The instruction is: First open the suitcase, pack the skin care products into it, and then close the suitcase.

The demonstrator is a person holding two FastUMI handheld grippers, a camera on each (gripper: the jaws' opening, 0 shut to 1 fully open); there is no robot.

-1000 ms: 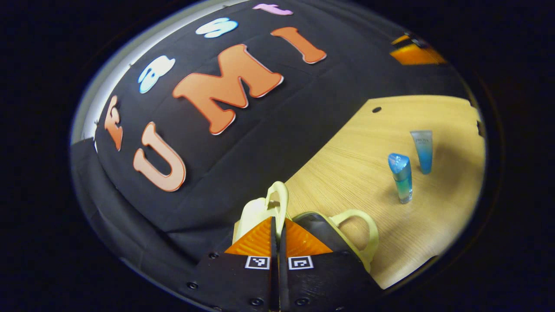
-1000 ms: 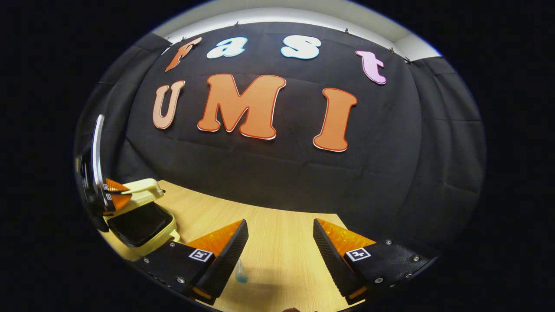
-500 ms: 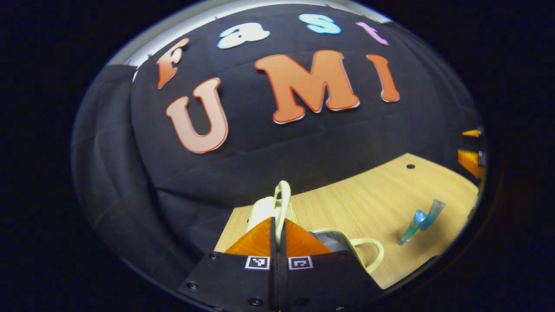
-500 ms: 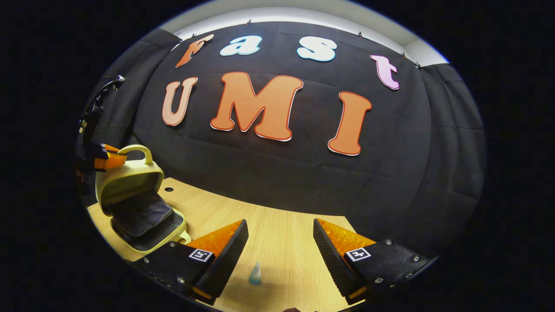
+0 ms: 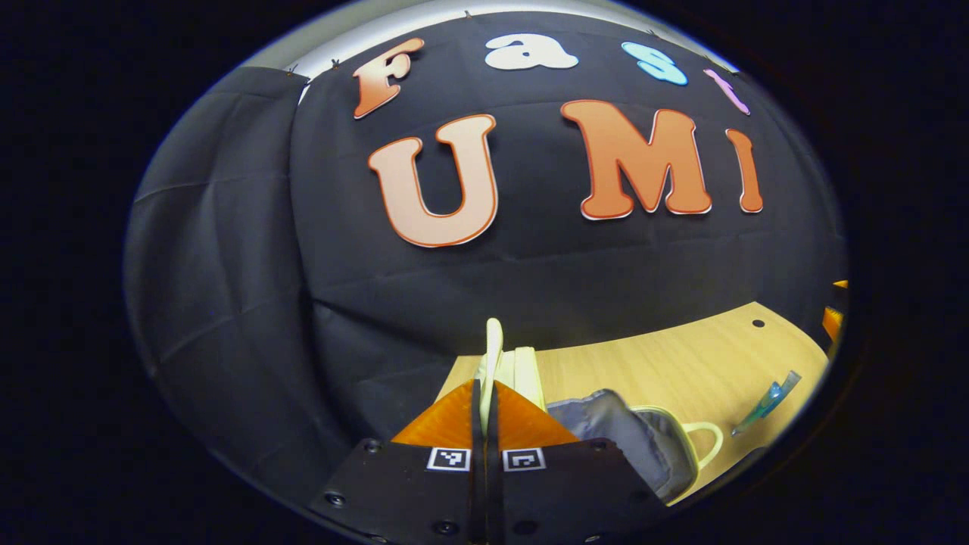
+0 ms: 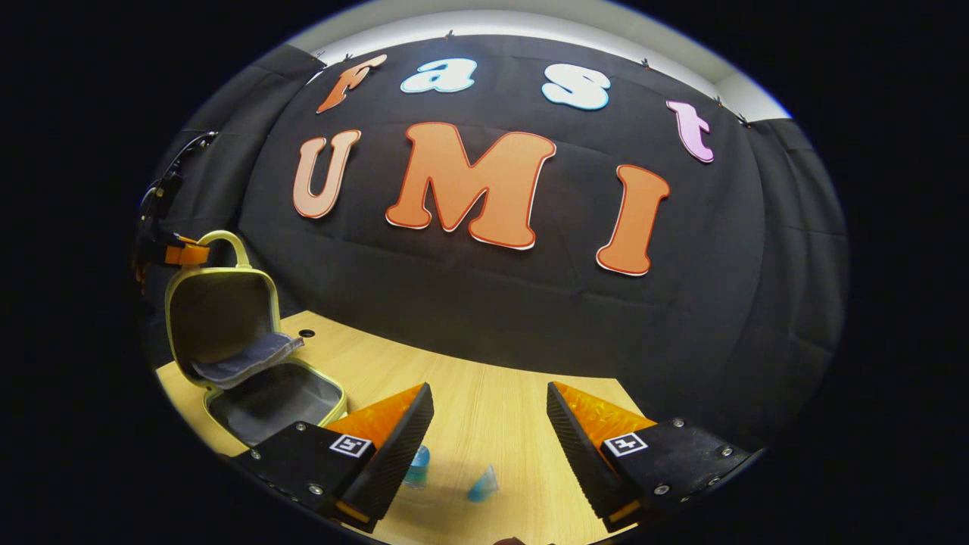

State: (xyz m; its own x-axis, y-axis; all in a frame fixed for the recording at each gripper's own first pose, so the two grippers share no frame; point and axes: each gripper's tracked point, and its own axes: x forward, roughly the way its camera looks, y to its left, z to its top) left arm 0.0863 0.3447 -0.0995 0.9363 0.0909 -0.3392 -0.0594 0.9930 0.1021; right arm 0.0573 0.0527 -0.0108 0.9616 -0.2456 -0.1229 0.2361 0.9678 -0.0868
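Left tongs (image 5: 484,409) clamp the suitcase handle (image 5: 493,356) — lid (image 6: 219,314) upright.

Both views (low, wall-facing) share the suitcase (image 5: 628,431) (image 6: 242,341).

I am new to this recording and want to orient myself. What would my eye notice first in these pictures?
The pale yellow suitcase stands open at the table's left, its lid raised by the left gripper, shut on the lid's handle. Nearer, the right gripper hangs open above two small blue skin care products on the wooden table.
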